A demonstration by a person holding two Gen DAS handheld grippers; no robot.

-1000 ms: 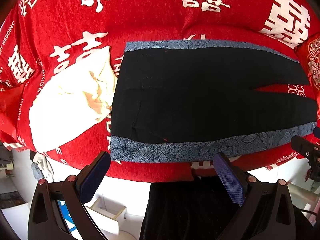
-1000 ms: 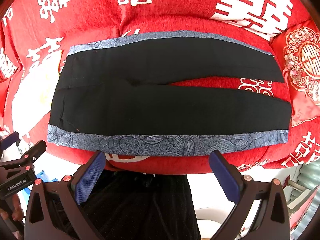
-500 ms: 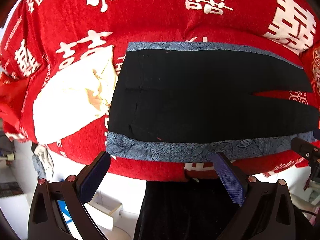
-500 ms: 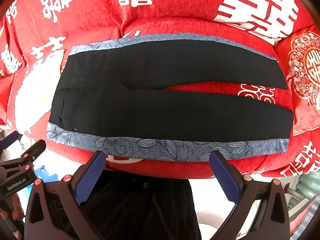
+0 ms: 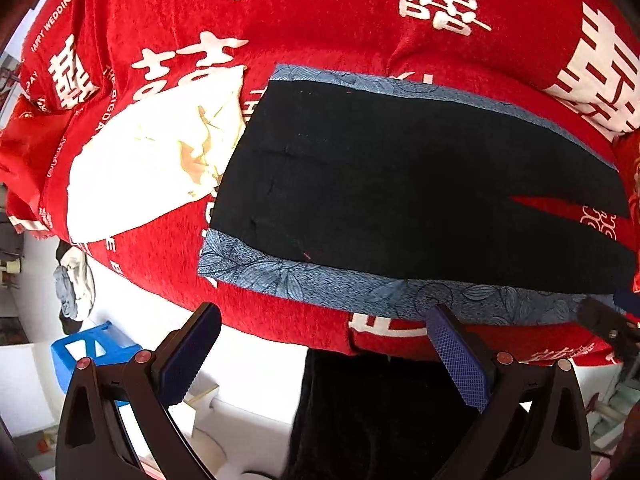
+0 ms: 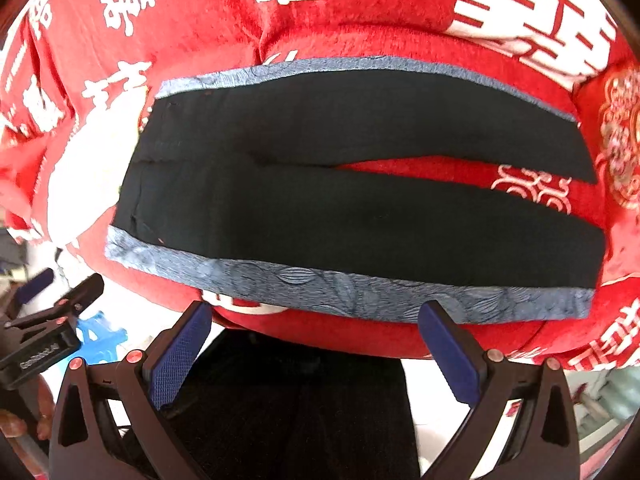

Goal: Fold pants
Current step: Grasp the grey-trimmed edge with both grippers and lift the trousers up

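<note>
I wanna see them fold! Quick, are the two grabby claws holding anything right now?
Left gripper: open, holding nothing, near the black pants with blue leaf-patterned side stripes.
Right gripper: open, holding nothing.

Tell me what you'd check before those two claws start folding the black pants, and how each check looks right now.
1. Pants lie flat on the red blanket: ok.
2. Legs spread apart, a red gap between them: ok.
3. Left gripper open, empty: ok.
4. Right gripper open, empty: ok.
5. Near blue leaf-print stripe free to grasp, just ahead of both grippers: ok.
6. Cream cloth clear of the waistband: cannot tell; it sits right against that edge.
</note>
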